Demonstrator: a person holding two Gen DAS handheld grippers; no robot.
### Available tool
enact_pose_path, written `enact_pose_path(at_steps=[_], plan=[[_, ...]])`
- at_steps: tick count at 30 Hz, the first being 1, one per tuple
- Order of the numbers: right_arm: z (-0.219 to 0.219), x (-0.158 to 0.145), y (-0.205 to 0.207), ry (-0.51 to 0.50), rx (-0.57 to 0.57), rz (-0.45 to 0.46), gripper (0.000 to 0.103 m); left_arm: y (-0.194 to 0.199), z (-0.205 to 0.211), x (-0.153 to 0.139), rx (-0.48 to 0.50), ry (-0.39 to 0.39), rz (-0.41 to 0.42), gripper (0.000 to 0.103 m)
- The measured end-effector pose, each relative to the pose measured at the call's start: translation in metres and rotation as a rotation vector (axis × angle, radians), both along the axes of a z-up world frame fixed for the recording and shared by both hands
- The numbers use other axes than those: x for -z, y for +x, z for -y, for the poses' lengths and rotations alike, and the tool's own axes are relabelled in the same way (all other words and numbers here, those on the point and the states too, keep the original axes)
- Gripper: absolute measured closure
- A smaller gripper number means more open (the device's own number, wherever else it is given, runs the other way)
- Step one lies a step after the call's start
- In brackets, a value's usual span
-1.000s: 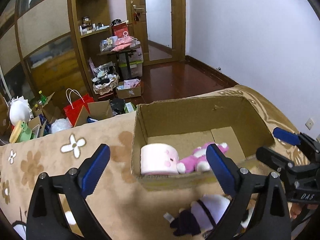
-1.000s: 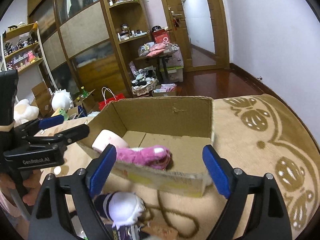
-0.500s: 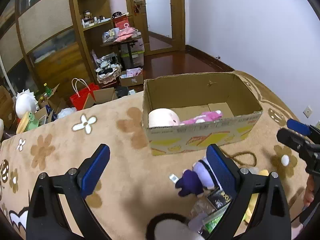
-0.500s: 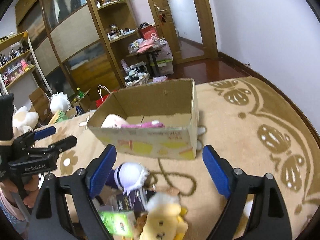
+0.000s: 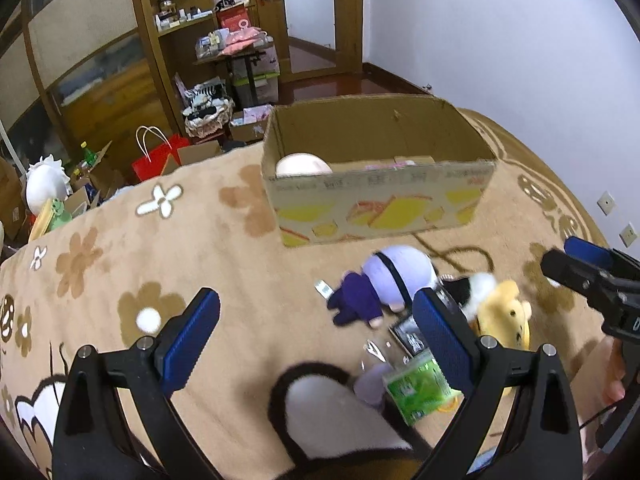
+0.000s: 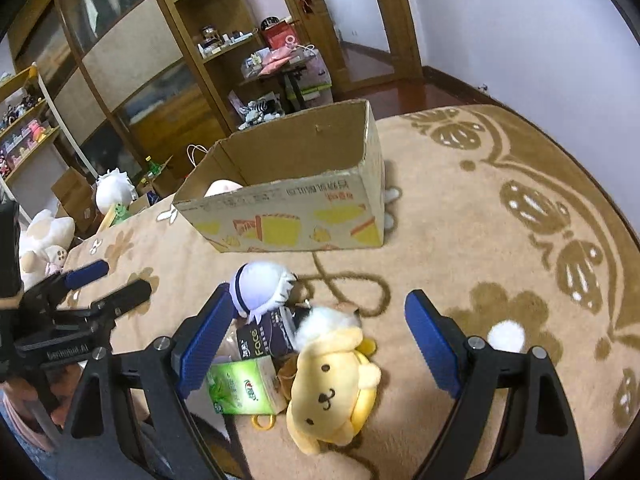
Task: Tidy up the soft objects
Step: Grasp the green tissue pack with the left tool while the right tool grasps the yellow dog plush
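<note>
An open cardboard box point(image 5: 380, 204) point(image 6: 304, 220) stands on the tan flowered blanket, with a pale pink plush point(image 5: 302, 164) inside at its left end. In front of it lie a white-haired purple doll point(image 5: 384, 280) point(image 6: 262, 286), a yellow dog plush point(image 6: 332, 384) point(image 5: 506, 314), and a black-rimmed white plush point(image 5: 332, 412) close under my left gripper. My left gripper point(image 5: 316, 340) is open and empty above the pile. My right gripper point(image 6: 320, 344) is open and empty, its fingers either side of the yellow dog.
A green tea carton point(image 6: 246, 388) point(image 5: 420, 388) and a dark "Face" packet point(image 6: 264, 338) lie among the toys. A brown cord point(image 6: 348, 280) loops on the blanket. Shelves, bags and boxes clutter the floor point(image 5: 160, 152) beyond the bed's edge.
Both grippers have pulled back and up from the box, which now sits farther away. The pile of toys and packets has come into view beneath them. Both stay open.
</note>
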State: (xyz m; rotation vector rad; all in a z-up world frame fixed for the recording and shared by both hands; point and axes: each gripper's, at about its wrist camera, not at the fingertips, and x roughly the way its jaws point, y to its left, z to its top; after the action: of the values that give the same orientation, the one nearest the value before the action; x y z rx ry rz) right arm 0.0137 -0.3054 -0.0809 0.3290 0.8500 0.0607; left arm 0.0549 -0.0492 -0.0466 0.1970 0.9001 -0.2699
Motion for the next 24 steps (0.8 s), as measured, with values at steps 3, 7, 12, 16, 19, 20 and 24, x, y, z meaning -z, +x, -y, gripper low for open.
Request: enact_pose_path(at_steps=[3, 7, 12, 16, 19, 20, 24], plan=[[0.001, 0.002, -0.003, 0.006, 0.003, -0.007, 0.011, -0.011, 0.006, 0.007, 0.023, 0.015, -0.016, 0.007], [0.001, 0.006, -0.006, 0.006, -0.001, -0.027, 0.011, -0.019, 0.012, 0.012, 0.041, 0.027, -0.027, 0.007], [0.000, 0.011, -0.005, 0.025, -0.010, -0.061, 0.011, -0.024, 0.018, 0.018, 0.045, 0.001, -0.053, 0.007], [0.000, 0.021, 0.000, 0.040, -0.011, -0.101, 0.011, -0.024, 0.023, 0.026, 0.038, -0.035, -0.097, 0.007], [0.002, 0.029, 0.004, 0.057, 0.002, -0.130, 0.011, -0.025, 0.030, 0.035, 0.044, -0.058, -0.133, 0.007], [0.004, 0.031, 0.005, 0.060, 0.008, -0.137, 0.011, -0.025, 0.032, 0.038, 0.053, -0.064, -0.145, 0.007], [0.010, 0.042, 0.011, 0.096, 0.019, -0.175, 0.011, -0.025, 0.043, 0.046, 0.059, -0.086, -0.171, 0.007]])
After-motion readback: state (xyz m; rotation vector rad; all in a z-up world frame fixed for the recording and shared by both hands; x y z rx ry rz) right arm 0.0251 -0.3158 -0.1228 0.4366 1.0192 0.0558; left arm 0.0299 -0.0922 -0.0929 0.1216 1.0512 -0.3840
